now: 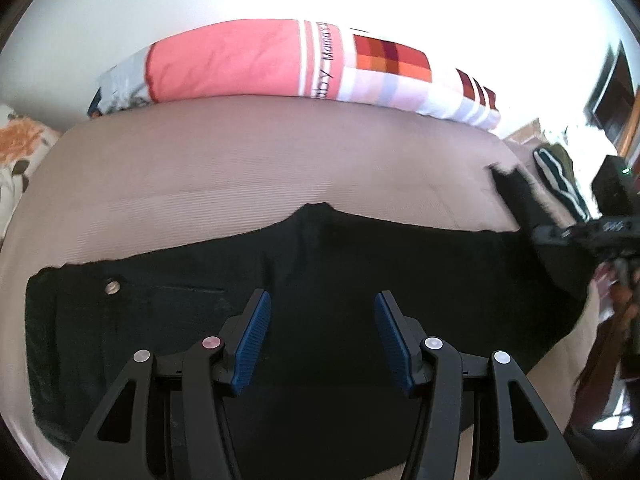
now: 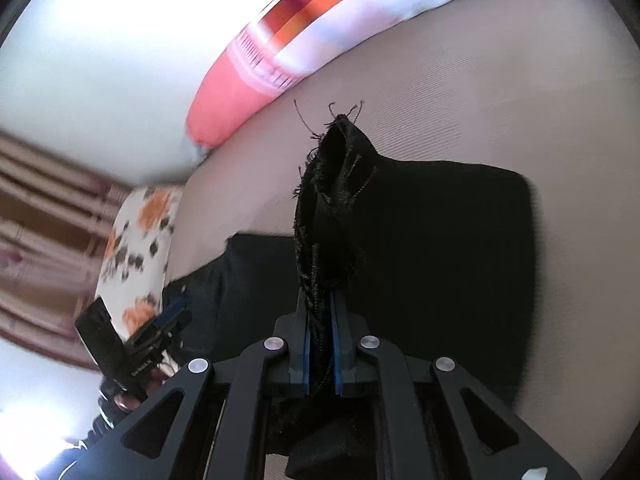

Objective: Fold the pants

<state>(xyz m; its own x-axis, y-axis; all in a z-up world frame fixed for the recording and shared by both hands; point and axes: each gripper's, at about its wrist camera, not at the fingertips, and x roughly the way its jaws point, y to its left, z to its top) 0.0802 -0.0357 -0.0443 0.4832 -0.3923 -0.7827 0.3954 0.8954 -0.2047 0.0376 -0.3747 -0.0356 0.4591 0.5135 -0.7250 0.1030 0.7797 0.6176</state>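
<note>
Beige ribbed bedsheet (image 1: pixel 240 168) carries black denim pants (image 1: pixel 340 264); right claw (image 2: pixel 320 316), clamped on their frayed hem (image 2: pixel 320 208) at twelve o'clock, lifts it for folding, while left claw (image 1: pixel 322 334) hovers apart above.

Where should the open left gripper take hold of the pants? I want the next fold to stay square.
Probably the waistband corner of the pants, near the button, coming from the left: that edge lies flat on the bed, while the right gripper already pinches the frayed hem.
</note>
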